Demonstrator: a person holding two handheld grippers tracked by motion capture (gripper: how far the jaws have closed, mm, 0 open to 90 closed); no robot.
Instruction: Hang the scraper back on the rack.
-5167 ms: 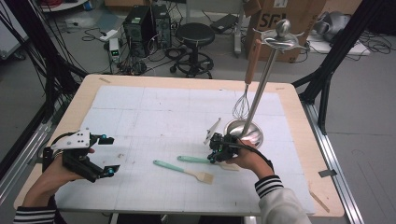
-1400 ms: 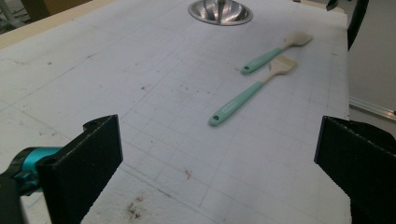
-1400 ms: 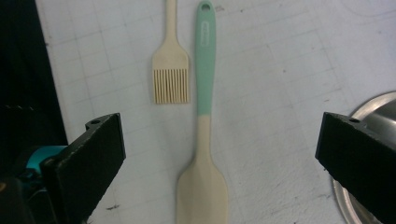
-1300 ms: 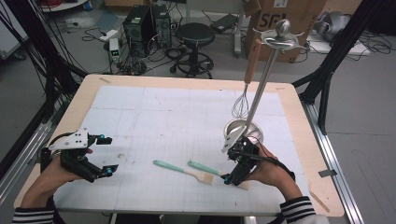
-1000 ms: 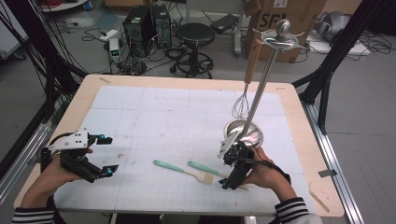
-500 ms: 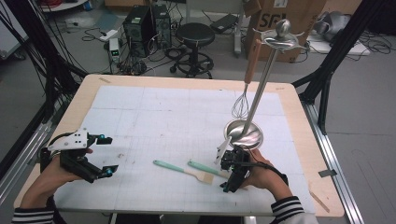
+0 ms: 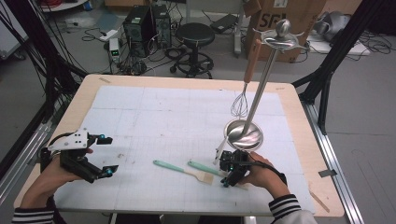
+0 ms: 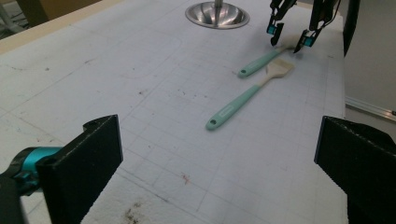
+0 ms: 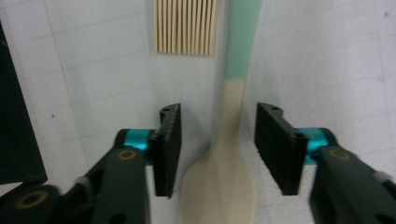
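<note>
A spatula (image 7: 203,167) with a teal handle and a cream blade lies flat on the white mat, and a teal-handled brush (image 7: 180,169) lies just left of it. My right gripper (image 7: 225,173) is down over the spatula's blade end. In the right gripper view its jaws (image 9: 217,149) have just been closing. They stand on either side of the spatula's cream neck (image 9: 231,116), with a gap on each side and the pads not touching. The brush's bristles (image 9: 184,25) show just ahead. My left gripper (image 7: 108,155) is held wide open at the table's left with nothing between its jaws (image 8: 219,154).
A steel utensil stand rises from its bowl-shaped base (image 7: 243,135) just beyond my right gripper. A whisk (image 7: 239,105) with a wooden handle hangs from its top. A pale utensil (image 7: 219,149) lies by the base. The table's front edge (image 7: 187,215) is close below both hands.
The right gripper has shifted a little left and lowered over the spatula's blade end, and its jaws have narrowed around the neck. The left gripper has stayed put.
</note>
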